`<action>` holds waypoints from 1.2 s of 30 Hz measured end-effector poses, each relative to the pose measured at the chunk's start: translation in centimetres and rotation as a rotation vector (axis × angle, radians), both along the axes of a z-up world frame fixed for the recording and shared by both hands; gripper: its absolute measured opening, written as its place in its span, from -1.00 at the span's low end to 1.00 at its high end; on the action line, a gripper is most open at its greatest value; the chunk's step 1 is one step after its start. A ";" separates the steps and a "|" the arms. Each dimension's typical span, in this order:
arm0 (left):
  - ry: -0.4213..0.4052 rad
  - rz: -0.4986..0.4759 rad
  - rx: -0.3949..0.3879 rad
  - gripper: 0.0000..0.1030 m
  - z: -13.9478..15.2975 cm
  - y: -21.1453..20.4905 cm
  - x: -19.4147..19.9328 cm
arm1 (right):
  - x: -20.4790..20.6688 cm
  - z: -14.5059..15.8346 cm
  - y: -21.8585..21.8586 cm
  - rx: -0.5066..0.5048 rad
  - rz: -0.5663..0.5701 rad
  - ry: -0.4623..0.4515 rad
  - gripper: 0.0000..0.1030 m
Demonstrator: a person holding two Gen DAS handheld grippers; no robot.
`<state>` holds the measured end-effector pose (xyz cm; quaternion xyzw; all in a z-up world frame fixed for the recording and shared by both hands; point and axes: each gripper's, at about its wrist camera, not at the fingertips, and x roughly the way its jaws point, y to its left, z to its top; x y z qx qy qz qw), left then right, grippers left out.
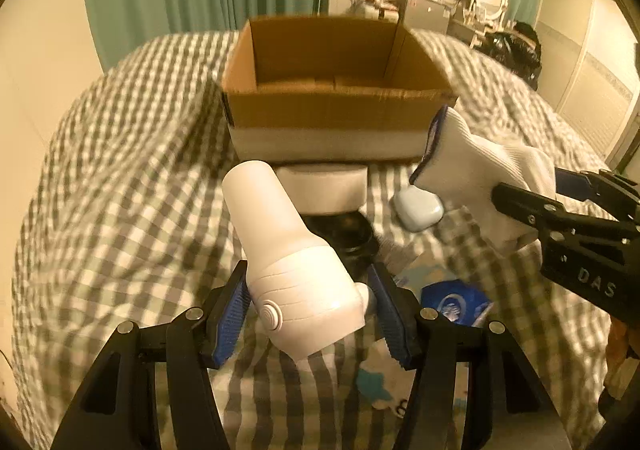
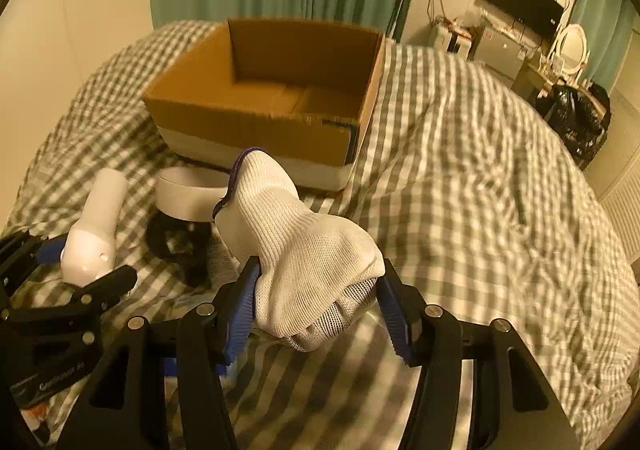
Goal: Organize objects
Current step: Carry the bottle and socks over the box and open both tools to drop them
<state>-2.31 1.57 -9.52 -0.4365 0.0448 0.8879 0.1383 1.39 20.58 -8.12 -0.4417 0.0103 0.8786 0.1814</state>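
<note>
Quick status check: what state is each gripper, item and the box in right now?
Left gripper: shut on white device, lifted.
Right gripper: shut on white glove, lifted.
Cardboard box: open, looks empty.
Pale blue case: closed, lying on bed.

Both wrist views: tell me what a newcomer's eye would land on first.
First, the two held things: a white plastic device clamped in the left gripper, and a bunched white knit glove clamped in the right gripper. Behind them an open cardboard box sits empty on the checked bedspread.
</note>
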 end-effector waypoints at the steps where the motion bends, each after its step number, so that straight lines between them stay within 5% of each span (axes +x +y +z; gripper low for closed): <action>1: 0.011 -0.001 0.004 0.16 0.6 0.3 -0.3 | 0.6 0.6 -0.2 0.010 0.002 0.012 0.08; 14: 0.238 0.005 0.055 0.17 14.1 -1.7 -3.8 | -0.6 13.3 -0.9 0.166 0.013 0.163 0.08; 21: 0.283 -0.047 0.046 0.17 17.2 -1.0 -9.5 | -5.4 18.8 0.9 0.093 0.056 0.253 0.08; 26: 0.268 -0.103 0.046 0.17 15.6 0.6 -14.3 | -10.4 18.2 2.8 0.034 0.054 0.272 0.08; 36: 0.178 -0.165 0.011 0.17 7.8 3.3 -22.0 | -19.1 9.4 6.1 -0.053 0.032 0.170 0.08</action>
